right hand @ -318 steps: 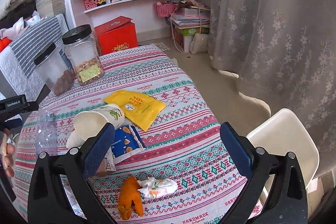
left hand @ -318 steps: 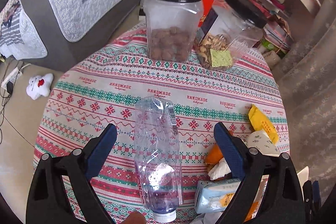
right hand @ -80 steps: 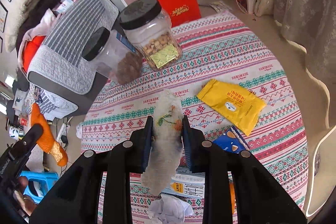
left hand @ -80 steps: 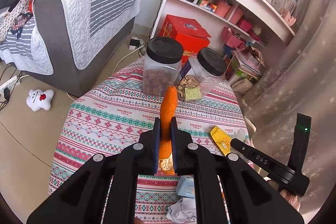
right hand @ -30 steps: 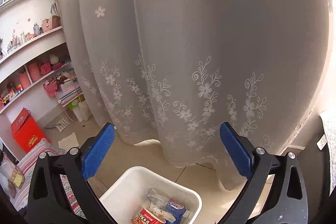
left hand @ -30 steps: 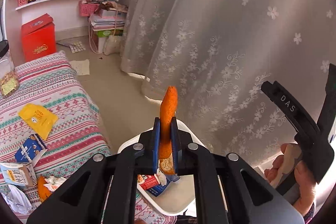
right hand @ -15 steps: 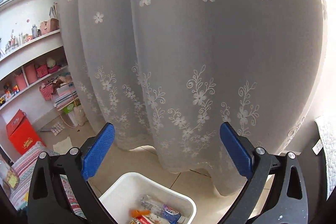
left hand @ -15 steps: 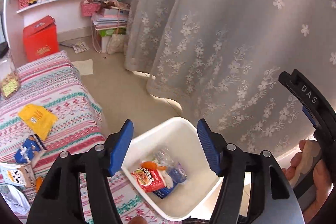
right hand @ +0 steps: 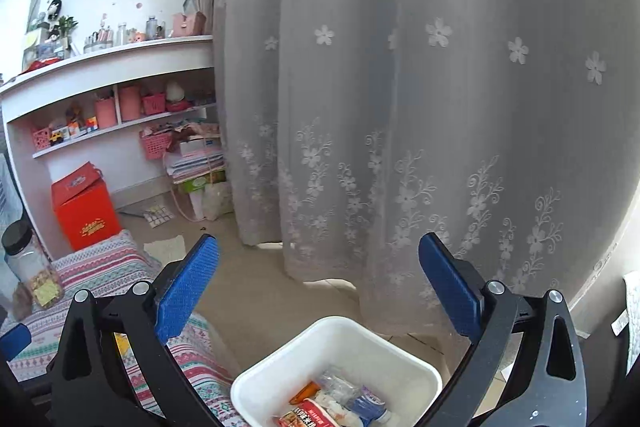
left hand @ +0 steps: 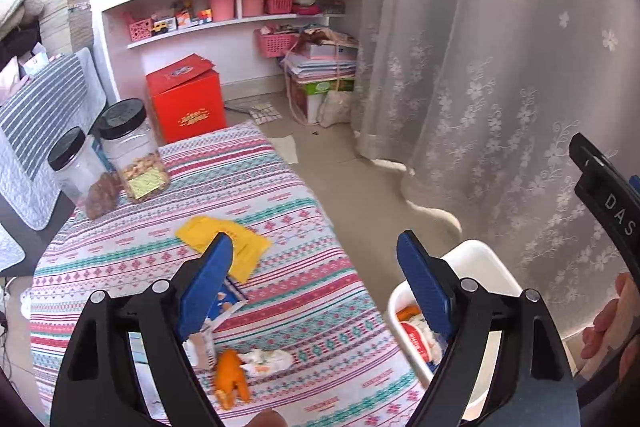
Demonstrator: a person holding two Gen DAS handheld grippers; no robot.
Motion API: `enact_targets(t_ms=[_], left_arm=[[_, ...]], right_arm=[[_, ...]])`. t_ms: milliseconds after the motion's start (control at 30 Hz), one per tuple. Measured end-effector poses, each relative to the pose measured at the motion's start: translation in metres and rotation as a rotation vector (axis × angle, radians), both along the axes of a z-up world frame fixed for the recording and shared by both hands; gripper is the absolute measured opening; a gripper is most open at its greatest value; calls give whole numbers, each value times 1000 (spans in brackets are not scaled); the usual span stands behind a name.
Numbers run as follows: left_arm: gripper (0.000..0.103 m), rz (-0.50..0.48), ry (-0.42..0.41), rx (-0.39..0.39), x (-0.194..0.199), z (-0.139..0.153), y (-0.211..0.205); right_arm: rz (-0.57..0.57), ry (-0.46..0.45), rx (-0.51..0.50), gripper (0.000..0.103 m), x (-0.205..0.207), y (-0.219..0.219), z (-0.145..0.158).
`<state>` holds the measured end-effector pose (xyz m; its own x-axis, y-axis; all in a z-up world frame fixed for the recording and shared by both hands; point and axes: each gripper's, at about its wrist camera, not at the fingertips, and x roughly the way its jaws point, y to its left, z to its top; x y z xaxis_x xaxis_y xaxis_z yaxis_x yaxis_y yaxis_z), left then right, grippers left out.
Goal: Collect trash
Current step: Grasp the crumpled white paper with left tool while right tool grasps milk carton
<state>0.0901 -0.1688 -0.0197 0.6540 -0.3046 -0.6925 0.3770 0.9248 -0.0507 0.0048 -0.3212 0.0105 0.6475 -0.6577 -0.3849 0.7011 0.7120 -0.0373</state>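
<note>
The left gripper is raised above the table edge, jaws spread wide and empty, aimed across the tabletop. The right gripper is raised over the white bin, jaws spread wide and empty. An orange peel, crumpled tissue and yellow packet lie on the table. The bin holds wrappers.

Both wrist views look down (from above) and share the white bin.

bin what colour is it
White; the bin shows best in the right wrist view.
</note>
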Motion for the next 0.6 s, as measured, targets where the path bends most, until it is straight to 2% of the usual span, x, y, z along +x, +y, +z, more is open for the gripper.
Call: enact_targets(t_ms=[200, 300, 433, 600], left_arm=[[85, 75, 147, 130, 27, -15, 69], [85, 111, 246, 142, 33, -26, 114], [85, 169, 374, 156, 32, -59, 163], [85, 185, 534, 150, 20, -105, 188]], right_arm=[[114, 37, 36, 96, 27, 37, -7], [183, 60, 67, 96, 40, 55, -10], [270, 100, 115, 96, 56, 78, -17], [362, 165, 148, 96, 74, 109, -29]])
